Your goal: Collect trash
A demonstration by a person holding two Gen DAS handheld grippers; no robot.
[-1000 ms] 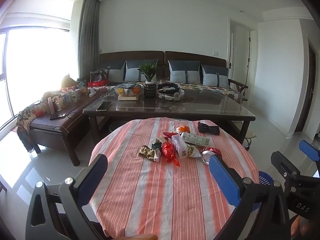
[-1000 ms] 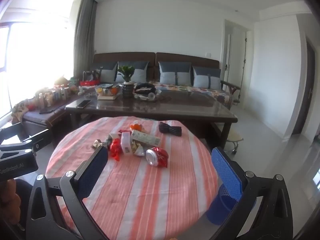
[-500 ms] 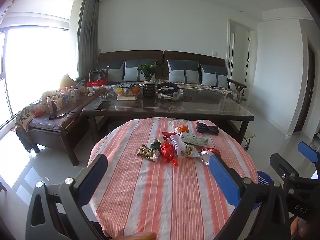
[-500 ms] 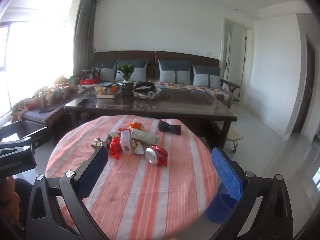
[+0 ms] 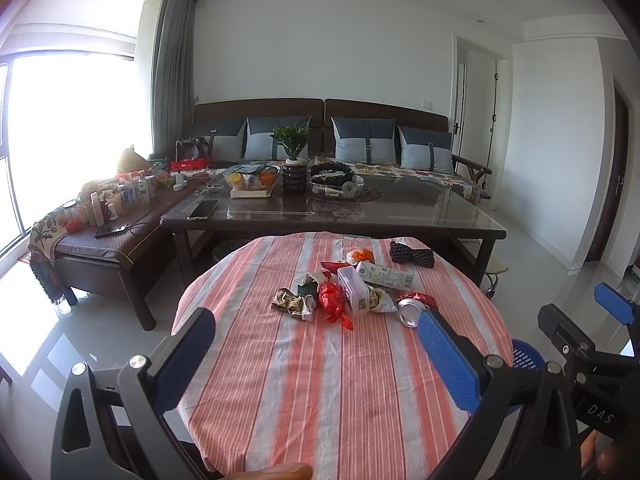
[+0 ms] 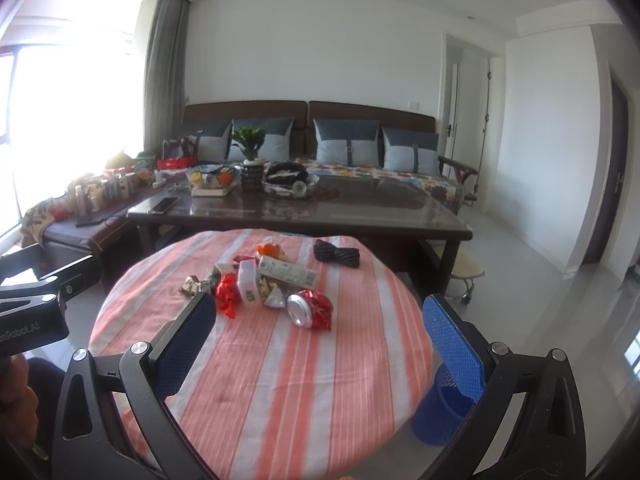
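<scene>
Heaped in the middle of the round table (image 6: 280,380), a little above centre of the right wrist view: a crushed can (image 6: 310,308) with its silver end turned this way, a red wrapper (image 6: 227,294), a white box (image 6: 248,286), a long white carton (image 6: 288,272), a gold wrapper (image 6: 191,285), something orange (image 6: 269,249) at the far edge of the heap. Gathered close, touching or overlapping, probably so each piece can be picked off in turn. Off to the upper right of the heap, apart from it, a dark bow tie (image 6: 337,254); hard to say whether trash or not. Standing on the floor at lower right of that view, just beside the table edge and partly hidden behind a blue finger pad, a blue bin (image 6: 436,412), likely parked there so a short swing off the table drops things in. Same heap in the left wrist view, centre of frame, can (image 5: 414,308) toward its right side, bin rim (image 5: 526,354) peeking at the right edge. Left gripper (image 5: 316,344) spread wide, gripping nothing, hanging over the near part of the striped cloth, well short of the heap. Right gripper (image 6: 320,336) likewise spread wide and empty, pads touching nothing, the can lying between and beyond them. Nothing collected yet by the look of it; the can judged the handiest first pick for the right side.
</scene>
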